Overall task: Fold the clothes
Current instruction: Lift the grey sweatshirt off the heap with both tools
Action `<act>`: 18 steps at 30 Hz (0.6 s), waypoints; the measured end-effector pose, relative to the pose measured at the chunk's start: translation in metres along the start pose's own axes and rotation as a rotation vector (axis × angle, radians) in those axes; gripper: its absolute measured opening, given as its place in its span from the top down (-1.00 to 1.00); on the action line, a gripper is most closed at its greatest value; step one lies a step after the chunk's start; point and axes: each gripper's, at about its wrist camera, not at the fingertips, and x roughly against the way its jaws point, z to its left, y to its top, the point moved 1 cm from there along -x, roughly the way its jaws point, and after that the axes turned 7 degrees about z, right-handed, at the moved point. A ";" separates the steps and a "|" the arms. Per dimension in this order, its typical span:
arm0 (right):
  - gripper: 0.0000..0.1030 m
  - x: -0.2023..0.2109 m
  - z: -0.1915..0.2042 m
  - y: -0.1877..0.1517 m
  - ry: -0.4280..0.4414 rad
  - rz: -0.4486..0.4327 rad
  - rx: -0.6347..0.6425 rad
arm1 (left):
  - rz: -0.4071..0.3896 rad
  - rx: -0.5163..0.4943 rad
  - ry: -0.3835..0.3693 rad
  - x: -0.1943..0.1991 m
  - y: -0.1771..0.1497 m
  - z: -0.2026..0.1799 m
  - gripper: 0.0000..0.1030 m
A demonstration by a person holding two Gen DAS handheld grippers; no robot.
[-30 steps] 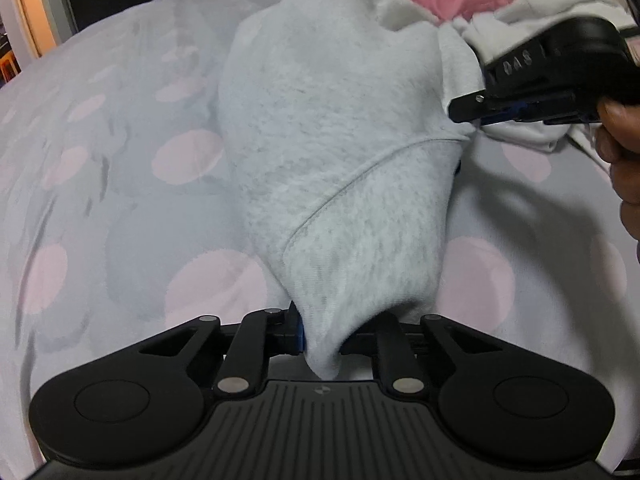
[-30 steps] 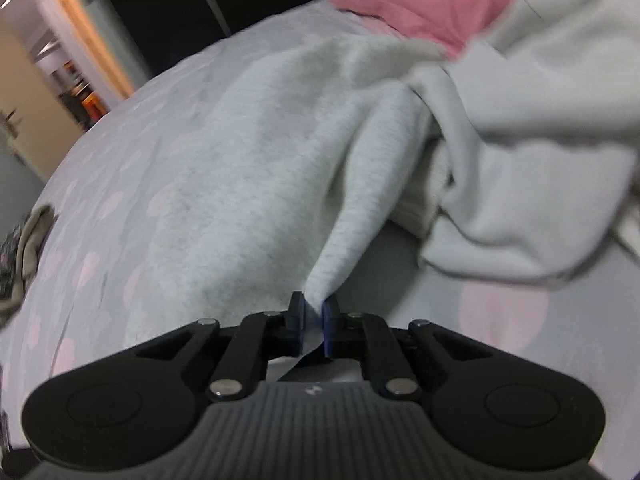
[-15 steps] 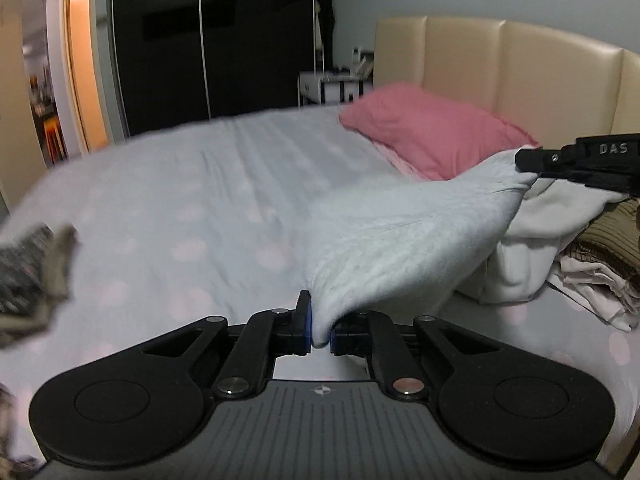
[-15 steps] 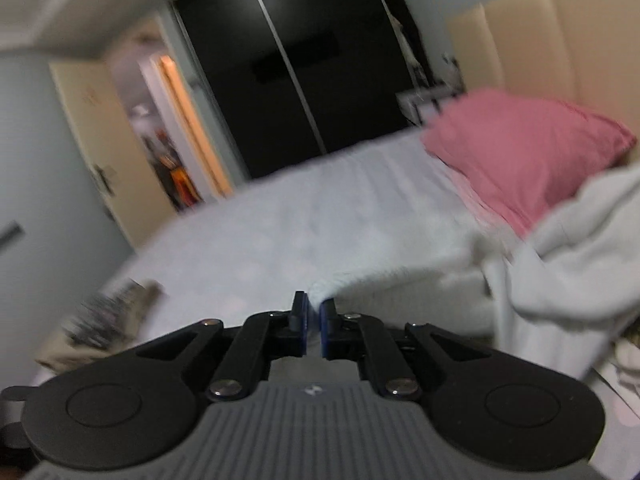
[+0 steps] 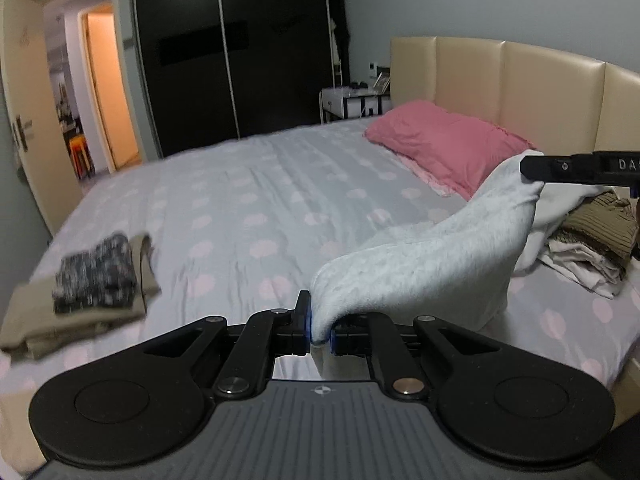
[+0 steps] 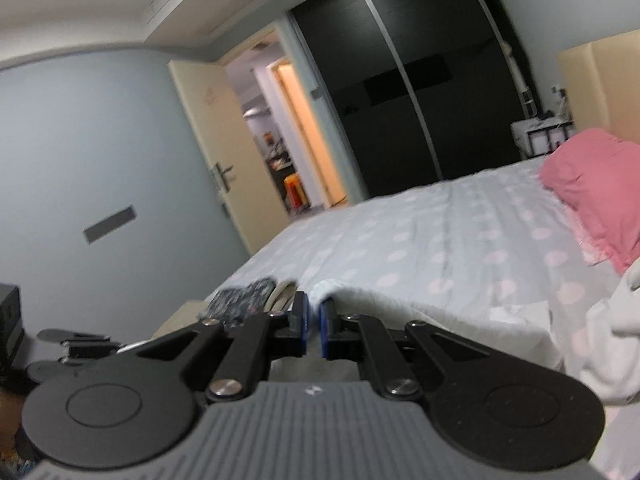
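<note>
Both grippers clench corners of the light grey garment [image 5: 432, 264], which hangs stretched above the near right of the bed [image 5: 248, 208]: left gripper [image 5: 320, 326] near, right gripper [image 6: 314, 320] farther right.

The only lettering that can be read is on the right gripper [image 5: 532, 168], seen from the left wrist view at the far right of the scene: pale capitals "DA" on its black side, cut off by the picture's edge, so the rest of the word cannot be told. On the open cream door [image 6: 212, 128] at the left of the right wrist view there is a small reddish mark, possibly a sticker or sign, too blurred to read.
</note>
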 end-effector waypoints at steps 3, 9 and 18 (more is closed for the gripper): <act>0.86 -0.005 0.006 -0.018 -0.007 0.072 0.036 | 0.039 0.012 -0.037 -0.010 -0.029 0.006 0.88; 0.86 -0.031 0.003 -0.062 -0.031 0.246 0.079 | 0.123 0.051 -0.092 -0.049 -0.085 0.024 0.88; 0.86 -0.032 0.036 -0.050 -0.007 0.152 0.138 | 0.000 0.071 -0.129 -0.003 -0.079 0.058 0.89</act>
